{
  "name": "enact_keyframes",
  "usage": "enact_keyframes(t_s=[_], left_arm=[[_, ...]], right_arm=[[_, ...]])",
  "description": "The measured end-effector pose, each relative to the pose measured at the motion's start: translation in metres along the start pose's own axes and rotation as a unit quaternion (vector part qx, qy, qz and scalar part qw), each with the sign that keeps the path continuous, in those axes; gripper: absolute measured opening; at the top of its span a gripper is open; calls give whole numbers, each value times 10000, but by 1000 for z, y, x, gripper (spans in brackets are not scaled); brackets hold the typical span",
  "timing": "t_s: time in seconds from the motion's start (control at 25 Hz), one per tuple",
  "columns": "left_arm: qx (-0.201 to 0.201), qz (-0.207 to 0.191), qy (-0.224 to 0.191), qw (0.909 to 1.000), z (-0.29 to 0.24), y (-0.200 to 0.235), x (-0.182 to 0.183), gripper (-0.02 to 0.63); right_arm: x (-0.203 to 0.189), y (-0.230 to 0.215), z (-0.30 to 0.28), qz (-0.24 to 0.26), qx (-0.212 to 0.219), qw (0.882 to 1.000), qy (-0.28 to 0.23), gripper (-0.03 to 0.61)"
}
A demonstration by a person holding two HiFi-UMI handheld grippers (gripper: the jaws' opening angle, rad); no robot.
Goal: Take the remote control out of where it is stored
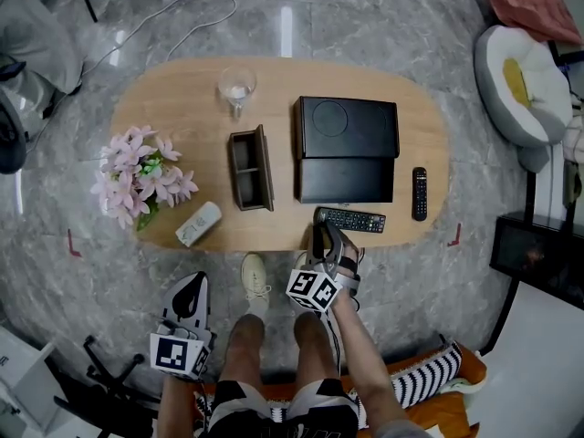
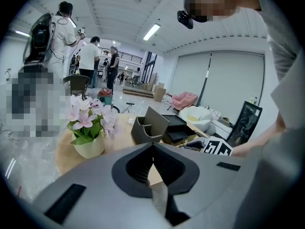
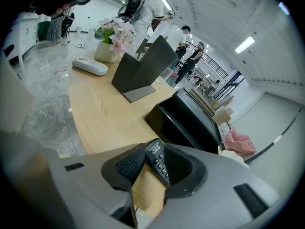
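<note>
Gripping the left end of the remote control [image 1: 356, 219] with the right tool [image 1: 321, 233], flat by the near edge of the table [image 1: 182, 99], just in front of the black box [image 1: 347, 144]. Holding the left tool [image 1: 193, 286] shut and empty, off that edge.

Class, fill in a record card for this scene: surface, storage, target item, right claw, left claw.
surface: oval wooden table
storage: black box, open
target item: long black remote, at the table's near edge, outside the box
right claw: closed on the long black remote's end
left claw: shut, empty, held away from the table
</note>
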State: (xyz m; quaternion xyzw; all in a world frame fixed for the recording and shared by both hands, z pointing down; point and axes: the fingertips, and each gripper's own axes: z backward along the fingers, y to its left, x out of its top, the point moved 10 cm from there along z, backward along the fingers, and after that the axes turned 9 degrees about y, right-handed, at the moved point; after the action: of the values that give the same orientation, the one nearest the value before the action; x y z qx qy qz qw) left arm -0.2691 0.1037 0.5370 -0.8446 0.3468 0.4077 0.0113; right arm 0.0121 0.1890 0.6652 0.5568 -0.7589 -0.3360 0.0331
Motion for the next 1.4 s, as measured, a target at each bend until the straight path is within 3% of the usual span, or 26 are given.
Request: enact_keyframes(t_s=[0.48, 0.76, 1.04, 1.2, 1.4], left_arm=[[-27, -317, -232, 9992, 9, -33, 40, 6], [-129, -490, -409, 9979, 11, -63, 73, 8], [-239, -656, -722, 9949, 13, -99, 109, 8], [-307, -789, -919, 9922, 15, -117, 133, 8], [-355, -953, -1032, 9894, 25, -138, 161, 8]], right_arm=[[9, -72, 52, -1212, 330, 9900, -642, 118], [10, -124, 96, -2299, 574, 9644, -1174, 78], [6, -171, 140, -3090, 824, 9315, -1731, 29], [1, -192, 162, -3349, 891, 9177, -1942, 9], [-3, -210, 184, -3430, 1033, 9110, -2046, 8]])
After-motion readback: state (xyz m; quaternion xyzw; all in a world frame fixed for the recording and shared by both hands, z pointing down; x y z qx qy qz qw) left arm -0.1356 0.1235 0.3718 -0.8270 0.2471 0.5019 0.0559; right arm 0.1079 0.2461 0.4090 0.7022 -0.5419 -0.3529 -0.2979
